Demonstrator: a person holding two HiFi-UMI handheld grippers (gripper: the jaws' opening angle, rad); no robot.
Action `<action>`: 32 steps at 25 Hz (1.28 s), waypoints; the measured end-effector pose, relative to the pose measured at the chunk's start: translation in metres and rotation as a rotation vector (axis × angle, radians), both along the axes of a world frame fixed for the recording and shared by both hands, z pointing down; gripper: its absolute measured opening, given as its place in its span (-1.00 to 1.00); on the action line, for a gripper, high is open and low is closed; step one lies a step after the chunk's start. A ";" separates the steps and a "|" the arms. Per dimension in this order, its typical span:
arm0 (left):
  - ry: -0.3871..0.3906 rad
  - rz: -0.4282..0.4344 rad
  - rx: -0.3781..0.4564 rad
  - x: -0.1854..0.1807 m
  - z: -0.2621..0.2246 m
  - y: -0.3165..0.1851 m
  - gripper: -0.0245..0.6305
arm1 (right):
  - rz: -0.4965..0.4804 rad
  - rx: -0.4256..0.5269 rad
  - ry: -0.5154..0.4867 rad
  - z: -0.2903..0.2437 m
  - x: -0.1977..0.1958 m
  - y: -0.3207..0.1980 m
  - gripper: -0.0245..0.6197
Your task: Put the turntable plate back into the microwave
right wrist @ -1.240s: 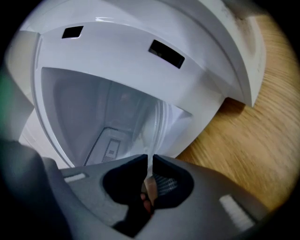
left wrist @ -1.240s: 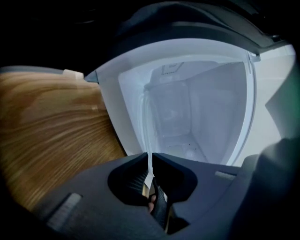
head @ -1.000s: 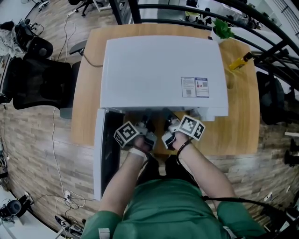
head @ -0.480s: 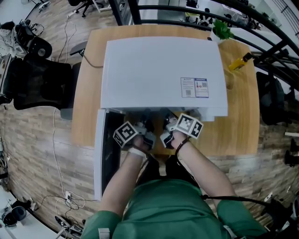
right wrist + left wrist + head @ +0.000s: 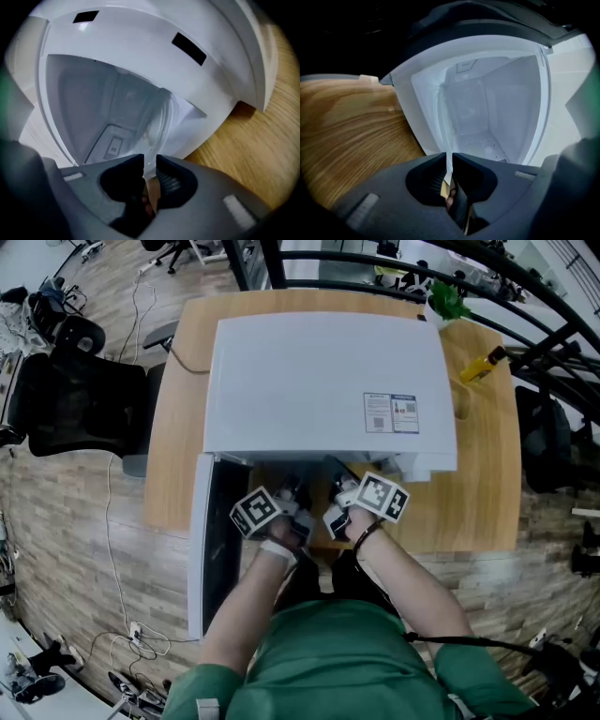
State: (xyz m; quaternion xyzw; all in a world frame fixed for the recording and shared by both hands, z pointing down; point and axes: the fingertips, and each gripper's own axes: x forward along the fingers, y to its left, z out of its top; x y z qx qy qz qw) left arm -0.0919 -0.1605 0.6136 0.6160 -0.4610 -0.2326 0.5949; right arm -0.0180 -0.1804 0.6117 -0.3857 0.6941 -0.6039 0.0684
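Observation:
The white microwave (image 5: 328,381) stands on the wooden table (image 5: 483,484) with its door (image 5: 211,540) swung open to the left. The clear glass turntable plate (image 5: 443,122) is held at the mouth of the cavity (image 5: 487,108), edge-on to both gripper cameras. My left gripper (image 5: 449,159) is shut on the plate's rim. The jaws of my right gripper (image 5: 150,161) are opening, with the plate's (image 5: 161,117) opposite rim still between them and a gap beside it. In the head view, the left gripper (image 5: 292,493) and the right gripper (image 5: 342,491) reach side by side under the microwave's front edge.
A yellow object (image 5: 483,364) and a green plant (image 5: 448,298) sit at the table's far right corner. A black chair (image 5: 66,399) stands left of the table. A cable (image 5: 178,357) runs off the table's left side.

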 end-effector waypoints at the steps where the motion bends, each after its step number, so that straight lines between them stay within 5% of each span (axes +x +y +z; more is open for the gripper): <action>1: -0.001 0.002 0.000 0.001 0.000 0.001 -0.81 | 0.001 0.003 -0.002 0.000 0.001 0.000 -0.65; 10: -0.061 0.077 0.024 0.020 -0.013 0.017 -0.81 | -0.053 0.067 0.020 -0.021 0.002 0.017 -0.81; 16: -0.379 0.240 0.080 0.028 -0.032 0.032 -0.83 | -0.187 0.282 0.281 -0.056 0.012 0.031 -0.91; 23: -0.516 0.249 0.157 0.026 -0.080 0.051 -0.85 | -0.208 0.389 0.377 -0.090 0.020 0.050 -0.91; 32: -0.899 0.338 0.334 0.039 -0.128 0.064 -0.85 | -0.269 0.614 0.510 -0.138 0.018 0.070 -0.91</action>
